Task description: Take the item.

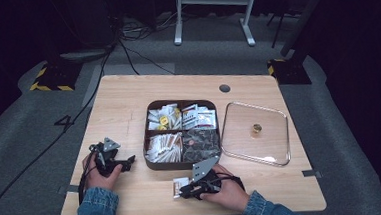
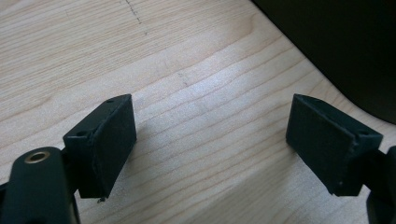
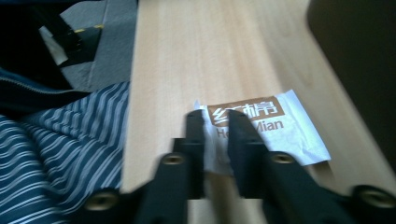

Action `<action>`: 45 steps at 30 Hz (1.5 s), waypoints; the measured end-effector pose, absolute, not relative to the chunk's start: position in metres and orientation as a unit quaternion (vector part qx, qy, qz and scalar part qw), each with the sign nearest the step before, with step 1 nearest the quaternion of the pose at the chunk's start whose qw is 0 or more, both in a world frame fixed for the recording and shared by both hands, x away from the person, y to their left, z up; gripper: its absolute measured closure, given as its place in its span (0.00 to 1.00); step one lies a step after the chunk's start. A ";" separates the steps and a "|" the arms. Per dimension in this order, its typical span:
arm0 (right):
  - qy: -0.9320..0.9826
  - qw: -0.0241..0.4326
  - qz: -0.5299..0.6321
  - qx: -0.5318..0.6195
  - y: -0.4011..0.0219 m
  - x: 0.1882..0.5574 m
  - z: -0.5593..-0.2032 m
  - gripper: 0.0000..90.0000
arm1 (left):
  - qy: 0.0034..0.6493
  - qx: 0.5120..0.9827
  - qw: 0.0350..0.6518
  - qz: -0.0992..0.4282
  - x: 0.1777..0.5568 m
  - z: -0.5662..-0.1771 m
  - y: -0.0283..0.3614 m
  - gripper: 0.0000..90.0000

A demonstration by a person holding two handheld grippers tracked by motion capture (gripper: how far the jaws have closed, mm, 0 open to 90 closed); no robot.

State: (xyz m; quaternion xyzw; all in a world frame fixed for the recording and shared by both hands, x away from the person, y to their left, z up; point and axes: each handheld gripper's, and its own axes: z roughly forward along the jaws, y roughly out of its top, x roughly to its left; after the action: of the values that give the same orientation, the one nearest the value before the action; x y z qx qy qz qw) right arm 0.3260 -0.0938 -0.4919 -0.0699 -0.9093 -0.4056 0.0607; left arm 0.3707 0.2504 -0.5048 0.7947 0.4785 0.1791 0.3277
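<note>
- A dim room with grey carpet, black cables and a white frame stand lies beyond a pale wooden table (image 1: pixel 123 99) with rounded corners and fine straight grain.
- At the table's left, the left gripper (image 1: pixel 124 164) rests in a hand with a denim cuff; its matte black, blocky jaws stand wide apart over bare wood, with nothing between them.
- At centre sits a dark, rounded square tray (image 1: pixel 146 140) split into four compartments, each holding paper packets in white, brown or dark wrappers.
- Near the front edge, just in front of the tray, the right gripper (image 1: pixel 183 191) lies low over a sachet (image 1: pixel 180 186). In the right gripper view the sachet (image 3: pixel 285 128) is flat, white, crinkled paper with a brown printed band, lying on the wood; the jaws stand a narrow gap apart straddling its near edge, and I cannot tell whether they press it.
- At right, beside the tray, a clear square lid (image 1: pixel 276 142) with a small gold knob lies flat.
</note>
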 end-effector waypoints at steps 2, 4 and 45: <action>-0.905 0.059 -0.415 -0.076 -0.094 0.328 -0.493 0.74 | 0.478 0.795 0.327 0.180 0.371 -0.505 0.251 0.18; -0.900 0.067 -0.423 -0.080 -0.095 0.328 -0.491 0.69 | 0.478 0.795 0.327 0.180 0.372 -0.505 0.251 0.18; -0.835 -0.026 -0.528 -0.153 -0.172 0.354 -0.418 0.58 | 0.497 0.781 0.327 0.189 0.385 -0.504 0.252 0.25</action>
State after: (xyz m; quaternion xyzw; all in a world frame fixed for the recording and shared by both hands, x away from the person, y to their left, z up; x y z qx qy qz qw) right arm 0.3537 -0.1723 -0.4180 -0.1528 -0.8347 -0.5285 -0.0265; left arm 0.3847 0.2519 -0.5043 0.7809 0.4973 0.1891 0.3273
